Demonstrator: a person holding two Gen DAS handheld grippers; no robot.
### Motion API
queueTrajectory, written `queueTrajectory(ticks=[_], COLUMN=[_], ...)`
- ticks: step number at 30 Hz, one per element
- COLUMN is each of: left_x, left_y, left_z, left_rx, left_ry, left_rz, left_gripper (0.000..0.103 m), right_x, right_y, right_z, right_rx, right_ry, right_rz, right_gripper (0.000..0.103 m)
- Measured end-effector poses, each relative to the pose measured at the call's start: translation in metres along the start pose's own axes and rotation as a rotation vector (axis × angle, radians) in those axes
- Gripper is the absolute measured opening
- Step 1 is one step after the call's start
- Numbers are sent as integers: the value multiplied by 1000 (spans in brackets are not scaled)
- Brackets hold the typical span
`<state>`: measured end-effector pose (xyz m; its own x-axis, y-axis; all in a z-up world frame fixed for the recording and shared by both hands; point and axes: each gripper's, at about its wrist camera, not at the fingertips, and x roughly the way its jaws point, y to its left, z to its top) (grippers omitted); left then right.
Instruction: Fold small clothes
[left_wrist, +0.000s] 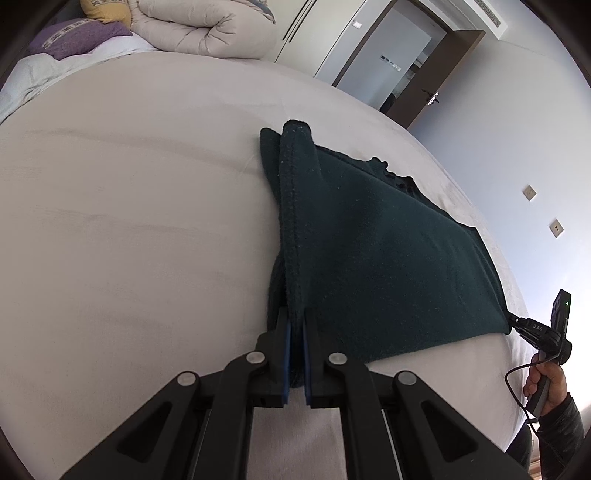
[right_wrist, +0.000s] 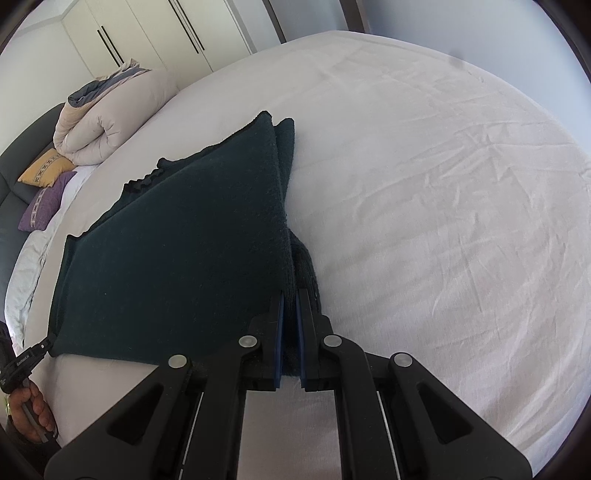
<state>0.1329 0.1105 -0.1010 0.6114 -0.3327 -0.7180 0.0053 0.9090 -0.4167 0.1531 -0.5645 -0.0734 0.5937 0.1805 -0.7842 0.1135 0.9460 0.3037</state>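
Your dark green garment (left_wrist: 373, 251) lies on the bed (left_wrist: 129, 221), its near edge lifted taut between both corners. Your left tongs (left_wrist: 295, 325) and right tongs (right_wrist: 290, 295) are each clenched on a corner. Bare sheet spreads wide all around.

Letters "DAS" in white on the black body of the right gripper (left_wrist: 514, 322), seen from the left wrist view, just behind where it bites the dark cloth (left_wrist: 388, 266). White lettering also on the body of the left gripper (right_wrist: 50, 341) in the right wrist view, too small and skewed to read. No other legible text, numbers or signs.
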Motion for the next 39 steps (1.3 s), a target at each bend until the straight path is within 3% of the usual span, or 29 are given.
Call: queueTrajectory(ticks=[15, 20, 22, 23, 24, 26, 27, 28, 29, 34, 37, 39], left_x=[11, 11, 7, 2, -3, -19, -26, -33, -39, -43, -21, 0], left_y=[5, 6, 4, 2, 0, -3, -3, -2, -2, -40, -69, -88], left_z=[5, 6, 6, 5, 5, 8, 10, 14, 19, 44, 60, 69], left_rx=[-28, -36, -36, -37, -37, -44, -52, -59, -65, 73, 137, 192], left_ry=[9, 14, 8, -3, -18, -80, -109, -132, -151, -194, -173, -159], left_rz=[-20, -31, -41, -48, -40, 11, 26, 47, 75, 107, 73, 93], left_gripper=[6, 7, 13, 25, 47, 65, 69, 70, 70, 70, 70, 70], right_x=[-2, 3, 0, -1, -4, -13, -18, -25, -32, -51, -39, -20], right_y=[-2, -8, -11, -13, -14, -17, -17, -17, -17, 6, 37, 60], right_z=[-10, -10, -11, -11, -11, -11, -12, -12, -11, 11, 32, 48], right_rx=[16, 40, 63, 77, 93, 114, 118, 128, 144, 118, 89, 92], right_ry=[-5, 6, 17, 23, 26, 6, -8, -30, -66, -136, -112, -77], right_rz=[-3, 39, 63, 75, 86, 86, 74, 71, 79, 127, 230, 336], right_gripper=[5, 5, 6, 7, 9, 18, 40, 68, 73, 73, 73, 73])
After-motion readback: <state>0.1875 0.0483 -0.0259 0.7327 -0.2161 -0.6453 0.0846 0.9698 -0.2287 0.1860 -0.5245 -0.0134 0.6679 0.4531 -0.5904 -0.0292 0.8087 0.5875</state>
